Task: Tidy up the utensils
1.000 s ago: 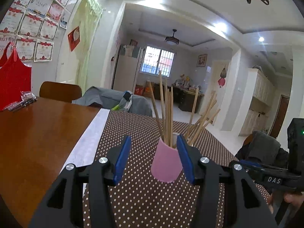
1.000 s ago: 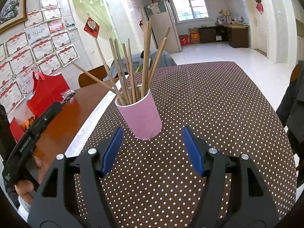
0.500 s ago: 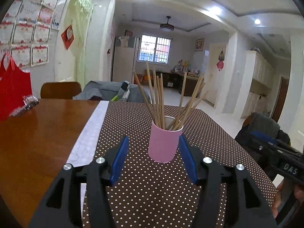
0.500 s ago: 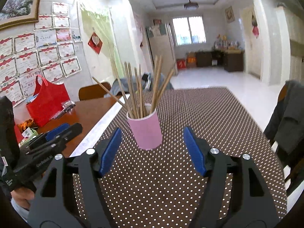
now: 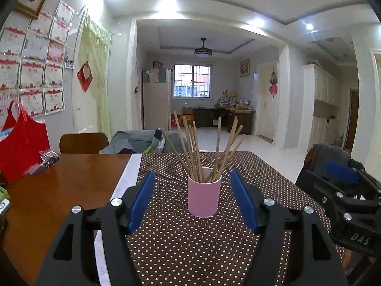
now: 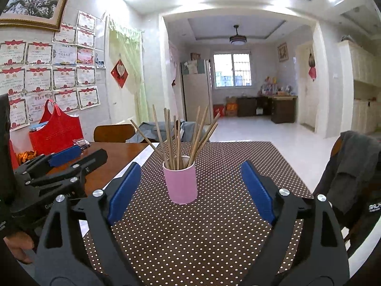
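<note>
A pink cup (image 5: 204, 198) (image 6: 182, 182) stands upright on the brown dotted tablecloth (image 5: 190, 243) (image 6: 202, 228). Several wooden chopsticks (image 5: 197, 150) (image 6: 176, 138) fan out of it. My left gripper (image 5: 193, 197) sits a short way back from the cup, its blue pads well apart and opening, nothing between them. My right gripper (image 6: 190, 188) is also behind the cup, its jaws opening wide and empty. Each gripper shows at the edge of the other's view: the right one (image 5: 343, 190) and the left one (image 6: 57, 164).
Bare brown wood tabletop (image 5: 47, 190) lies left of the cloth, with a red bag (image 5: 21, 147) (image 6: 57, 131) and small packets against the wall. A chair back (image 5: 83, 143) stands behind the table. A chair draped with a grey jacket (image 6: 352, 174) stands to the right.
Both grippers have drawn back and up from the cup and their jaws have widened. The cup, earlier close between the left pads, now stands free ahead of both.
</note>
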`<action>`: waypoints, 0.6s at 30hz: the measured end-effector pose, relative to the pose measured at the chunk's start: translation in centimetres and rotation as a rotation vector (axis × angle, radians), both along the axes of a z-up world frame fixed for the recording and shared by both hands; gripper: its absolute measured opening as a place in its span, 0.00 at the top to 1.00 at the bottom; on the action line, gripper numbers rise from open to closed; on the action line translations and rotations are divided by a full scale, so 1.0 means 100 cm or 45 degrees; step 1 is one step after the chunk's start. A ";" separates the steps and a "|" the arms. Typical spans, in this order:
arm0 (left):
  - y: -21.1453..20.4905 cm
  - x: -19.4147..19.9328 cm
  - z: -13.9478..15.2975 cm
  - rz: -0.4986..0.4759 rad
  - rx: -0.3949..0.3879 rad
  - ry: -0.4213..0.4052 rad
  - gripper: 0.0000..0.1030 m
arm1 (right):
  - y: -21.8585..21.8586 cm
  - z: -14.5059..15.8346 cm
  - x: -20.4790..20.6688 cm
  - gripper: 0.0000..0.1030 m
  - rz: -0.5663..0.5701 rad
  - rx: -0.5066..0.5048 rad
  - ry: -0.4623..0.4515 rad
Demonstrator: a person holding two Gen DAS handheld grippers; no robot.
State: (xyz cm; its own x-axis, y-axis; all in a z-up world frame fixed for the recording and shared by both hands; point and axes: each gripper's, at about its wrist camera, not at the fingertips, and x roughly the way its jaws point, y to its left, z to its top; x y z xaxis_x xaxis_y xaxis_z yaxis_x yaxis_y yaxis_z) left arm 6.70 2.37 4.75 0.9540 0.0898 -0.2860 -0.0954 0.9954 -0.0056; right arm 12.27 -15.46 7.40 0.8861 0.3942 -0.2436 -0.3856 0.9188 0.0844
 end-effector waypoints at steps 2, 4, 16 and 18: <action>-0.001 -0.003 0.001 0.015 0.017 -0.002 0.36 | 0.001 0.001 -0.002 0.15 -0.012 -0.008 -0.014; -0.003 -0.005 0.002 0.032 0.026 -0.002 0.36 | 0.001 0.001 -0.005 0.14 -0.025 -0.014 -0.026; -0.006 -0.017 0.007 -0.002 0.053 -0.057 0.36 | 0.003 0.007 -0.018 0.11 -0.066 -0.040 -0.106; -0.005 -0.018 0.008 -0.002 0.048 -0.061 0.36 | 0.004 0.008 -0.019 0.11 -0.074 -0.046 -0.114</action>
State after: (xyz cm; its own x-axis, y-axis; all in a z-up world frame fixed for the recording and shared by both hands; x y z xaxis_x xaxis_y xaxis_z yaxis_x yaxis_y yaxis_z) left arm 4.90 1.89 5.54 0.9667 0.0984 -0.2361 -0.0946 0.9951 0.0274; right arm 10.40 -15.09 8.16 0.9261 0.3339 -0.1756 -0.3360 0.9417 0.0185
